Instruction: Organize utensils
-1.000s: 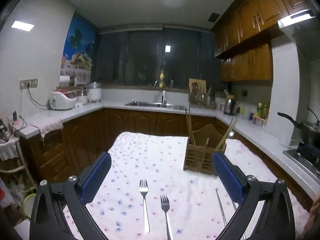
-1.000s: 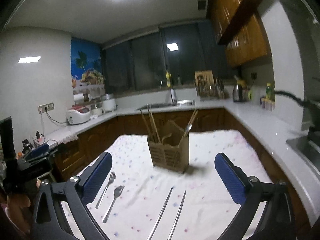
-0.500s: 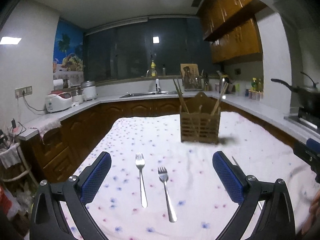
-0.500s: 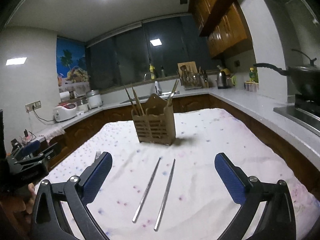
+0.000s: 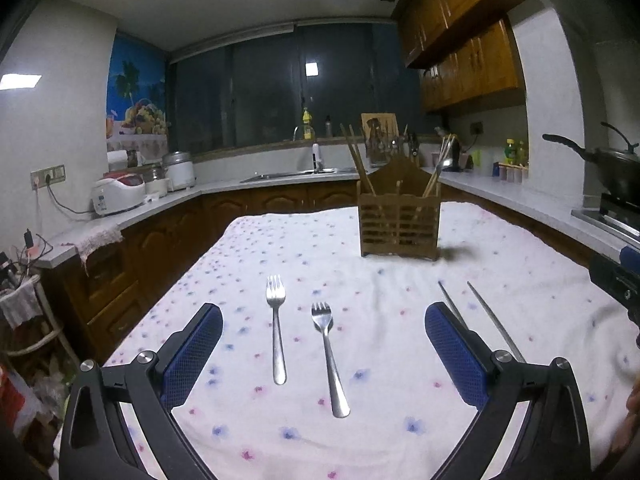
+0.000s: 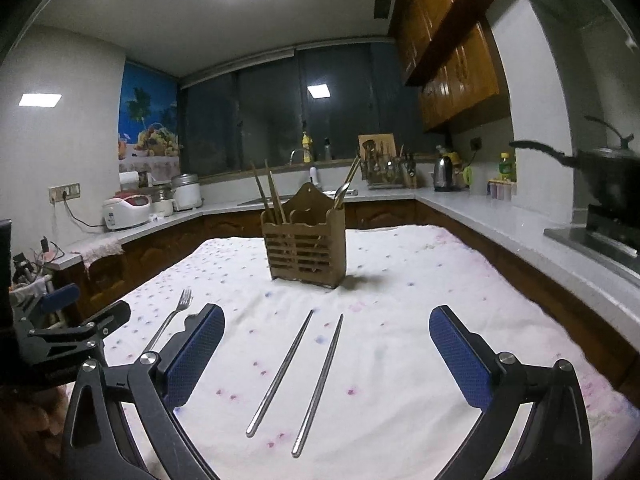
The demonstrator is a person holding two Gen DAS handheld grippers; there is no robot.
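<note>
Two metal forks lie side by side on the flowered tablecloth, the left fork [image 5: 276, 328] and the right fork [image 5: 329, 356], between the open fingers of my left gripper [image 5: 322, 354]. Two metal chopsticks [image 6: 298, 372] lie between the open fingers of my right gripper [image 6: 326, 356]; they also show in the left wrist view [image 5: 490, 320]. A wooden utensil holder [image 5: 398, 222] stands farther back on the table with wooden chopsticks and a spoon in it; it also shows in the right wrist view [image 6: 306, 246]. Both grippers are empty and above the table.
The table with its white flowered cloth [image 5: 304, 240] sits in a kitchen. Counters run around it, with a rice cooker [image 5: 118, 196] on the left, a sink [image 5: 296, 174] at the back and a black pan on the stove [image 5: 608, 164] on the right.
Both grippers have tilted down and moved closer to the table. The forks now lie between the left fingers and the chopsticks between the right fingers. Nothing was grasped.
</note>
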